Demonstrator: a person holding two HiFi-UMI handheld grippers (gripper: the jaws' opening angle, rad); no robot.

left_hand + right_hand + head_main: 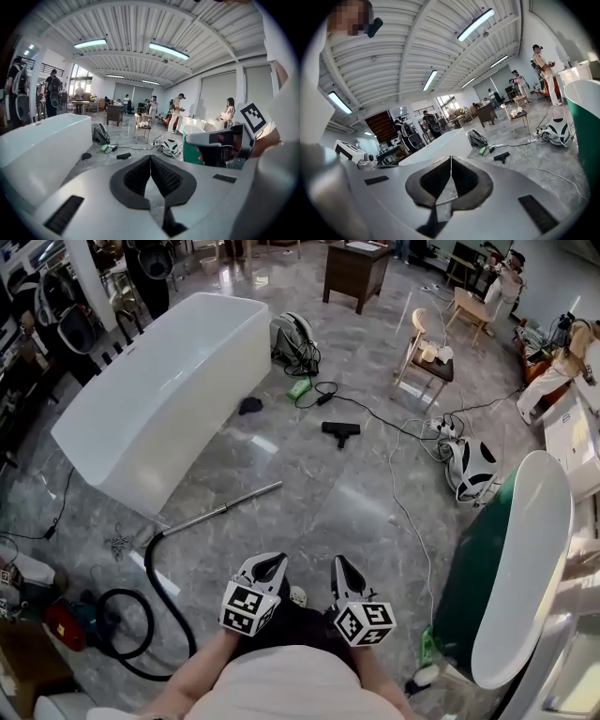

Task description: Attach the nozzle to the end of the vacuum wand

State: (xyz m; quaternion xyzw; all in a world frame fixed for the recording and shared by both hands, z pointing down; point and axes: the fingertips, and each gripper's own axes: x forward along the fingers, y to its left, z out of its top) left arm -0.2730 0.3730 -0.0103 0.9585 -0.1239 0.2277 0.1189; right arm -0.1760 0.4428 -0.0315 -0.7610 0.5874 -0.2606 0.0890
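The black nozzle (pixel 341 432) lies on the grey floor, well ahead of both grippers. The metal vacuum wand (pixel 225 509) lies on the floor ahead and to the left, its near end joined to a black hose (pixel 173 606) that loops back to a red vacuum body (pixel 66 626). My left gripper (pixel 275 561) and right gripper (pixel 340 562) are held side by side close to my body, both shut and empty. The nozzle shows small and far off in the left gripper view (pixel 123 155) and the right gripper view (pixel 502 156). Neither gripper touches the nozzle or the wand.
A long white bathtub (pixel 169 390) stands at the left, a green-and-white tub (pixel 511 568) at the right. Cables (pixel 403 502) trail across the floor past a white rounded device (pixel 469 468). A wooden chair (pixel 427 357), a grey bag (pixel 295 338) and a dark cabinet (pixel 356 273) stand farther back.
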